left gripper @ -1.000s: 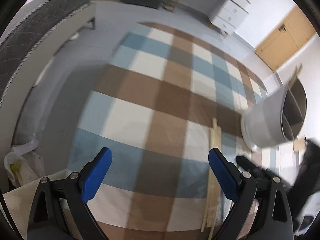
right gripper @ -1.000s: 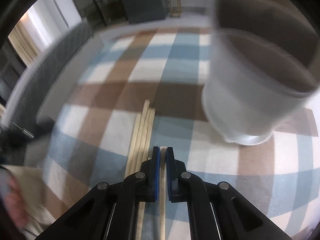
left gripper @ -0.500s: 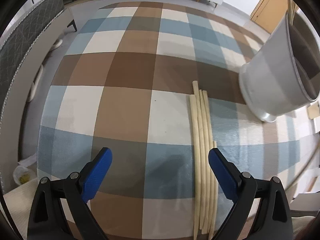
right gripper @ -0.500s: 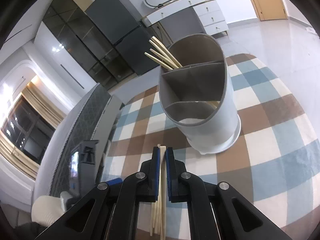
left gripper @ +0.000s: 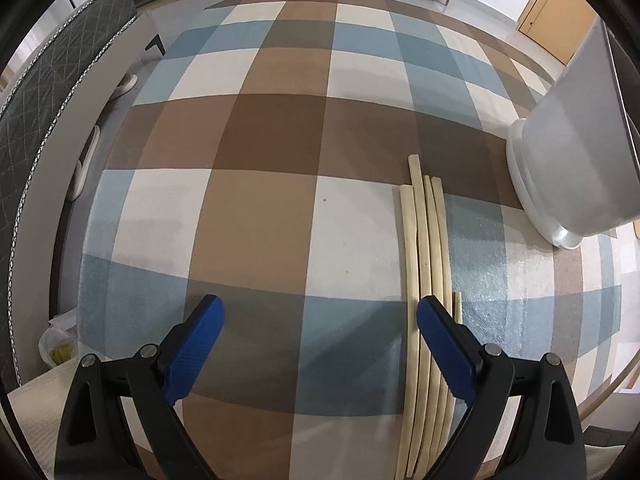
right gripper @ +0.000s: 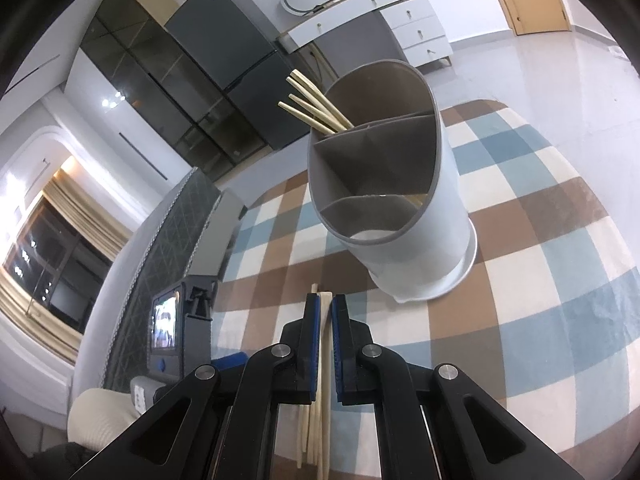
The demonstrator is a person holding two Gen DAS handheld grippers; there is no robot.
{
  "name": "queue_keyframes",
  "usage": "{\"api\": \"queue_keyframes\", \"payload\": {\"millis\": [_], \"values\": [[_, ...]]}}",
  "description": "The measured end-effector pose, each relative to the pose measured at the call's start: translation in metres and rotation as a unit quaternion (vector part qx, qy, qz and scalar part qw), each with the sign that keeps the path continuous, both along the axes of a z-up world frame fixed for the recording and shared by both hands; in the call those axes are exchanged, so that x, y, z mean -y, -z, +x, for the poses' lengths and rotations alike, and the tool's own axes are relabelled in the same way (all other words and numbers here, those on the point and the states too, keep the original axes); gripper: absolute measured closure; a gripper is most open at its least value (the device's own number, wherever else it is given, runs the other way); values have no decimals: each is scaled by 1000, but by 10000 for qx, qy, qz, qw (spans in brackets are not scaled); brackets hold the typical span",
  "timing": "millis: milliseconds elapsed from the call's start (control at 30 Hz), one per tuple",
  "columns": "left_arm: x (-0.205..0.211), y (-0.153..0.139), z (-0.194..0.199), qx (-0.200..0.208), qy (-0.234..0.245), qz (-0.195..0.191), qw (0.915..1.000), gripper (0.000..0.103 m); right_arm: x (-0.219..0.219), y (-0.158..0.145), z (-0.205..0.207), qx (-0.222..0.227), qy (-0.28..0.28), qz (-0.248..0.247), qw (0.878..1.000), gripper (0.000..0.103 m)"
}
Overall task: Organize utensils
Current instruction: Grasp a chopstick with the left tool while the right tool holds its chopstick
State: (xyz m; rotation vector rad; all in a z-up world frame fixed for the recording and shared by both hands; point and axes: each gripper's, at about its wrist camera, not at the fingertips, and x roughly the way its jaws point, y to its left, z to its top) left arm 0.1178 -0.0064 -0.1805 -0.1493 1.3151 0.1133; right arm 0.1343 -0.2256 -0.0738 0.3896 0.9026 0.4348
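Note:
Several pale wooden chopsticks (left gripper: 424,248) lie side by side on the checked mat (left gripper: 272,208). My left gripper (left gripper: 320,308) hangs open above the mat, and its right finger overlaps the bundle. My right gripper (right gripper: 326,304) is shut on one chopstick (right gripper: 325,344), which runs lengthwise between the blue pads and pokes out past them. It is held above the loose chopsticks (right gripper: 306,432). Just beyond stands the white utensil holder (right gripper: 420,248) with grey dividers. Several chopsticks (right gripper: 316,108) lean out of its far compartment. In the left wrist view, the holder (left gripper: 572,152) is at the right edge.
A grey quilted sofa (left gripper: 48,92) borders the mat on the left. A black device with a small lit screen (right gripper: 176,328) sits left of my right gripper. Dark cabinets (right gripper: 224,60) and white drawers (right gripper: 416,28) line the far wall. A plastic bag (left gripper: 60,348) lies at the mat's near-left corner.
My right gripper rose from low over the mat with the chopstick still between its jaws, and the holder's top came into view. The left gripper swung over the chopsticks, staying open.

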Motion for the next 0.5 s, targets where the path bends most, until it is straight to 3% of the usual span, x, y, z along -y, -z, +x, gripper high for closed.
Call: {"api": "queue_keyframes", "payload": {"millis": [267, 500], "values": [[1, 3, 11, -68, 82, 131, 9999, 9, -7, 3, -1, 10, -40, -145, 9999, 98], [-2, -1, 24, 11, -34, -101, 9999, 20, -8, 4, 1, -16, -38, -148, 9999, 98]]}}
